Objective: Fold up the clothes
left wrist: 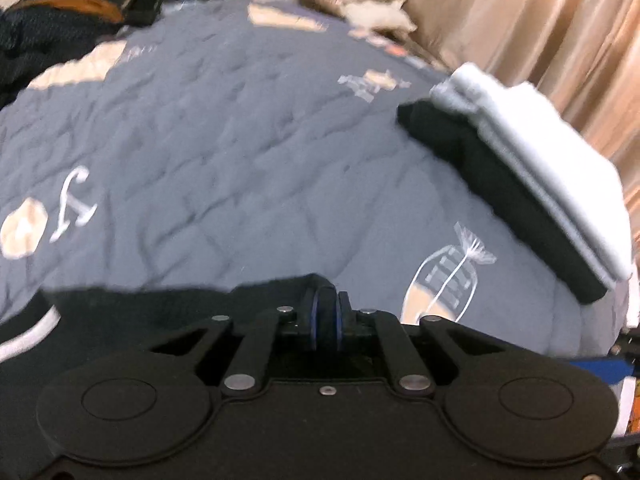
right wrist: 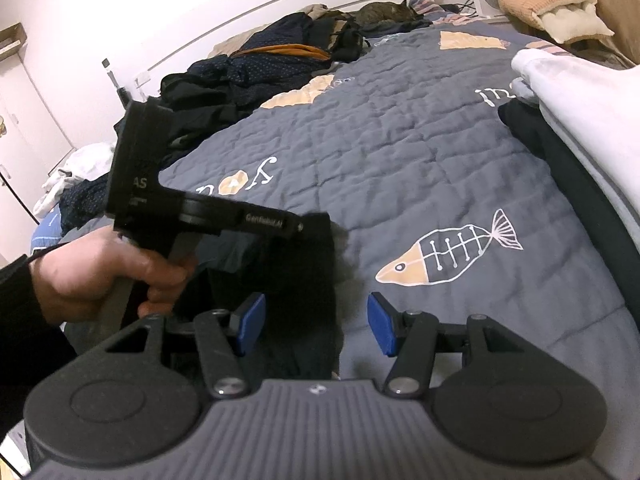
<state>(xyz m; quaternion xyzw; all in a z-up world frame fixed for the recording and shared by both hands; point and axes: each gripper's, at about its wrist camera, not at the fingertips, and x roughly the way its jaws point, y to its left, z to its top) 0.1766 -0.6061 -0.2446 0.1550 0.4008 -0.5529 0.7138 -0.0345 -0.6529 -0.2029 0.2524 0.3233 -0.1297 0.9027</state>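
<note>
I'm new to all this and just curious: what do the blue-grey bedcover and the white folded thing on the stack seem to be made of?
The bedcover looks like quilted cotton or a similar woven cloth, matte: stitched lines puff it into wrinkled panels, with printed fish and letters. The white folded item looks like soft fleece or plush, judging by its fuzzy, thick layered edges, though blur leaves that open.

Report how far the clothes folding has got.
Done: a folded stack, white on black, sits at the bed's edge. In hand: the left gripper is shut on the edge of a black garment lying in front; the right gripper hangs open above it. Left: an unfolded dark heap near the headboard.
</note>
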